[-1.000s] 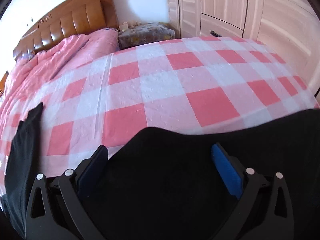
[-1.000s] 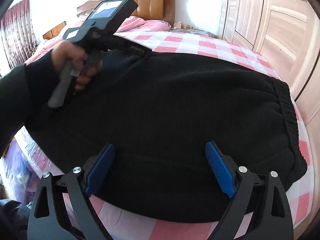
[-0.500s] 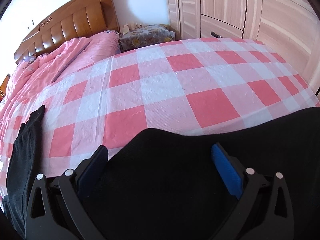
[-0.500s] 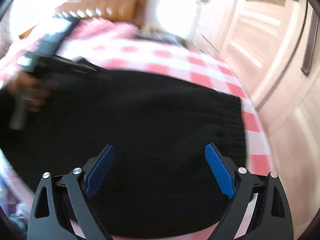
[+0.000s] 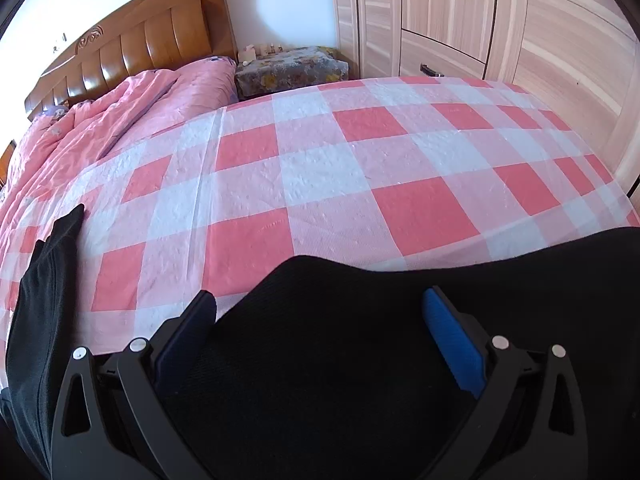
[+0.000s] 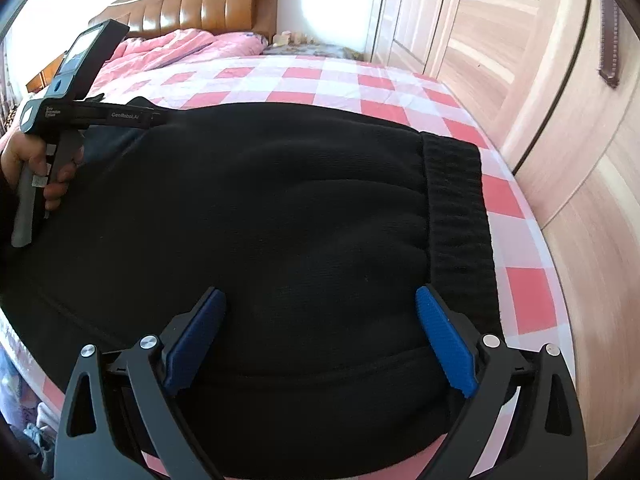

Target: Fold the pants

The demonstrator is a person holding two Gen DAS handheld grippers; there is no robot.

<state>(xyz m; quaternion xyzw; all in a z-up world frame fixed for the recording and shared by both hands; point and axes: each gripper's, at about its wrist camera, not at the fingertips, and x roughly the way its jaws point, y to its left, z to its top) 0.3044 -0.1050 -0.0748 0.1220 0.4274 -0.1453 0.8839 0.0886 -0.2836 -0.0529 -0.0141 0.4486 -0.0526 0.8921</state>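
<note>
**Black pants laid out on checked bed, both grippers spread above them**

Item 1. Black pants [image 6: 280,208]: laid flat across the near part of a bed, on a pink-and-white checked sheet [image 5: 360,168]. The ribbed waistband [image 6: 456,216] is seen at the right end, near the right edge of the bed. A separate dark strip of the fabric [image 5: 44,300] is seen at the far left in the left wrist view; whether it is a leg cannot be told.

Item 2. Left gripper [image 5: 320,320]: fingers held wide apart over the far edge of the pants, nothing clamped between them. In the right wrist view it is seen at the left, held by a hand [image 6: 28,164] at its handle.

Item 3. Right gripper [image 6: 320,320]: fingers likewise spread wide, over the near part of the pants beside the waistband; no cloth is pinched.

Item 4. Surroundings: a pink quilt [image 5: 120,120] is bunched at the far left, against a brown wooden headboard [image 5: 140,48]. A cloth-covered bedside stand [image 5: 288,68] is placed far, beside the bed. Pale wooden wardrobe doors [image 5: 520,40] are ranged along the right.
</note>
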